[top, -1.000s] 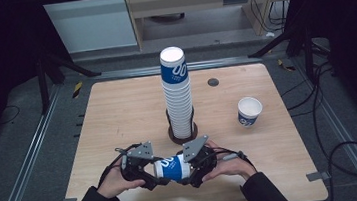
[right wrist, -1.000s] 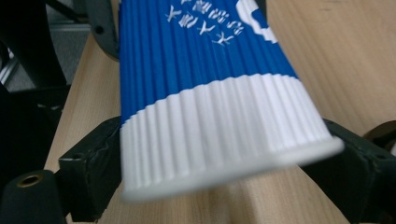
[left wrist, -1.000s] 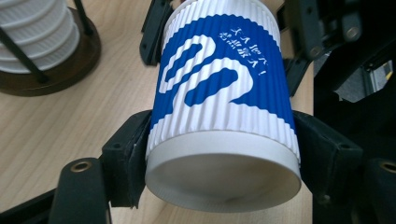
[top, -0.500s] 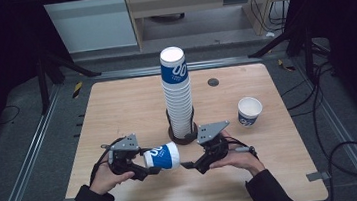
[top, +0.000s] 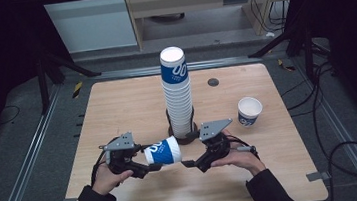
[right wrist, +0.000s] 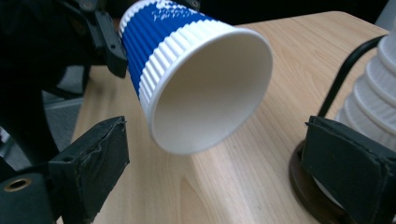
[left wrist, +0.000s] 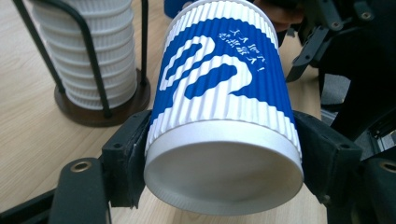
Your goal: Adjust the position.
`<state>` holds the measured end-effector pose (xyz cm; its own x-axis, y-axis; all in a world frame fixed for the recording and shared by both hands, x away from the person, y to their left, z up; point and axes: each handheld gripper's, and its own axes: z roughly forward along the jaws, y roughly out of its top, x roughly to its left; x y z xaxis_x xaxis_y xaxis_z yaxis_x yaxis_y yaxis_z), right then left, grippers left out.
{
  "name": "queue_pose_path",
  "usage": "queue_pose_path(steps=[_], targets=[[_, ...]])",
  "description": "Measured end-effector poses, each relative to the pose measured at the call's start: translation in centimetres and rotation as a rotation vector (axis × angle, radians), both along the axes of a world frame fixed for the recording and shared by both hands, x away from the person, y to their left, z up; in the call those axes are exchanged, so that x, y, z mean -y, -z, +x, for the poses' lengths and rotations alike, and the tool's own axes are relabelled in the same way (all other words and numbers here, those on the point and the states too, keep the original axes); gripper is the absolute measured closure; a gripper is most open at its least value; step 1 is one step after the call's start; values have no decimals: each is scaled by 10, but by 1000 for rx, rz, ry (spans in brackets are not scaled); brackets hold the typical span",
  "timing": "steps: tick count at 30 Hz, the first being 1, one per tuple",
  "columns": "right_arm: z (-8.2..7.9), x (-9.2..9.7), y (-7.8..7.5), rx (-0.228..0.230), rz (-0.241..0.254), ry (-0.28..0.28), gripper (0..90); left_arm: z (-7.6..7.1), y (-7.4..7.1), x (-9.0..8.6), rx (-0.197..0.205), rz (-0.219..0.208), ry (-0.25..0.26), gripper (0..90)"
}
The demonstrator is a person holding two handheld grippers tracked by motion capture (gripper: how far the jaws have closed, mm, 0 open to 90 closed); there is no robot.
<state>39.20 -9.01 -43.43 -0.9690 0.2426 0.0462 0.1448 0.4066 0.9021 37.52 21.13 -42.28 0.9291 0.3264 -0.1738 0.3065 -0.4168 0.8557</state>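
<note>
Blue-and-white cup (top: 163,151) lies sideways in the left gripper (top: 146,168), beside the stack of cups (top: 177,93) on the table (top: 117,107); left gripper view: jaws clamp its base; right gripper view: jaws spread, cup interior empty

Ahead of you the tall cup stack (top: 176,93) in its wire holder (top: 184,132) is blocking the table's (top: 117,107) middle, just beside the right gripper (top: 193,162). The cup (top: 163,151) held sideways is filling the gap between your hands. A lone cup (top: 249,111) is standing right; the left side is lying open.
</note>
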Motion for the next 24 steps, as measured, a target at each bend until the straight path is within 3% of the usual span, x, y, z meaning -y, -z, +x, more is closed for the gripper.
queue_pose_path(steps=[8, 9, 24], targets=[[-2, -1, -3, -15, 37, -25, 72, -5, -3, 6, 15, -29, 32, 262], [-2, -1, -3, -29, 58, -39, 72, -6, -3, 8, 16, -30, 34, 262], [-7, -11, 1, -54, 70, -120, 80, -12, -2, 18, 12, -44, 112, 263]])
